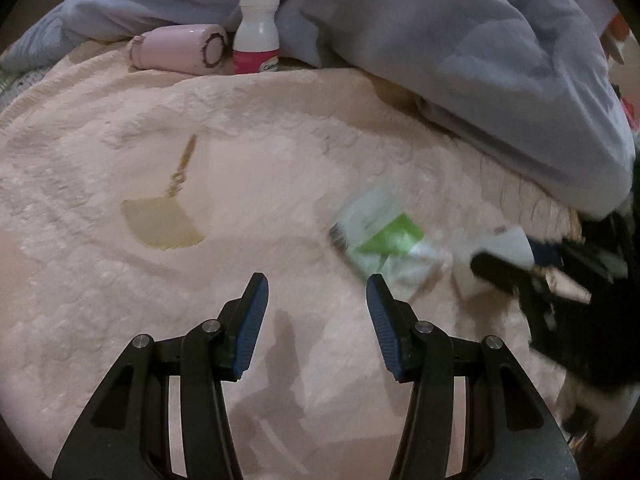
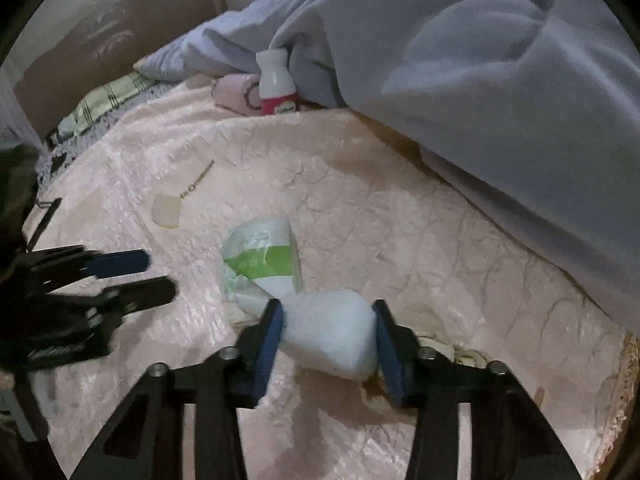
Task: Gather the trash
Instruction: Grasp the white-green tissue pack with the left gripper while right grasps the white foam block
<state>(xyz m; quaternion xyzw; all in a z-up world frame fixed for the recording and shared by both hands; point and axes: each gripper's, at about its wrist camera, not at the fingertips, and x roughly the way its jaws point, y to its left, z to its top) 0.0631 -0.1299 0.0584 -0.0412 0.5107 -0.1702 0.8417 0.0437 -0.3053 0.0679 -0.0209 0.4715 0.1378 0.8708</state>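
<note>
My right gripper (image 2: 329,312) is shut on a crumpled white tissue wad (image 2: 332,332) just above the pink bedspread (image 2: 400,216). A white and green wrapper (image 2: 262,258) lies just beyond it; it also shows blurred in the left wrist view (image 1: 384,240). My left gripper (image 1: 317,286) is open and empty over the bedspread (image 1: 240,140), left of the wrapper, and shows in the right wrist view (image 2: 156,276). A yellowish tag on a string (image 1: 164,220) lies to the left. A white bottle with a pink label (image 1: 258,36) stands at the back.
A pink roll-shaped item (image 1: 176,46) lies beside the bottle. A bunched grey-blue duvet (image 1: 480,60) covers the back and right of the bed. A green checked cloth (image 2: 104,104) lies at the far left edge. The right gripper appears at the right in the left wrist view (image 1: 500,276).
</note>
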